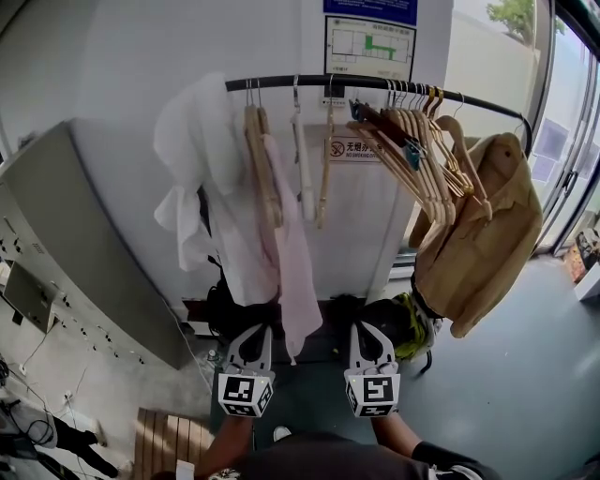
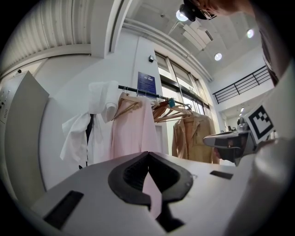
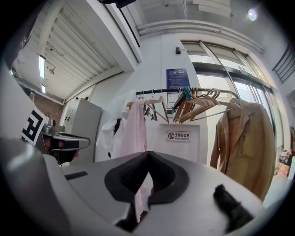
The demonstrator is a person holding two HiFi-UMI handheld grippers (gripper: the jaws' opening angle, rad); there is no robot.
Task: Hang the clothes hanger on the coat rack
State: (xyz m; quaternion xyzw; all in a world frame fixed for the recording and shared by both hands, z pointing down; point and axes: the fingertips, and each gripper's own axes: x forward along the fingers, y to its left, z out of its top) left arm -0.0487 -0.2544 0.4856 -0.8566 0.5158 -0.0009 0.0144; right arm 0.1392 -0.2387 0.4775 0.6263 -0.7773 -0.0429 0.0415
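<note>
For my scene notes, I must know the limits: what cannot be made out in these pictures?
Head view: blue notice, cut by the top edge.
Head view: floor plan, print too small.
Head view: white garment hides whatever it hangs on.
Left gripper view: tan jacket, partly behind the right hand-held gripper.

Bright daylight from windows (image 1: pixel 562 141); ceiling lights (image 2: pixel 218 56) glare; fisheye edges dark, bent; focus sharp.
</note>
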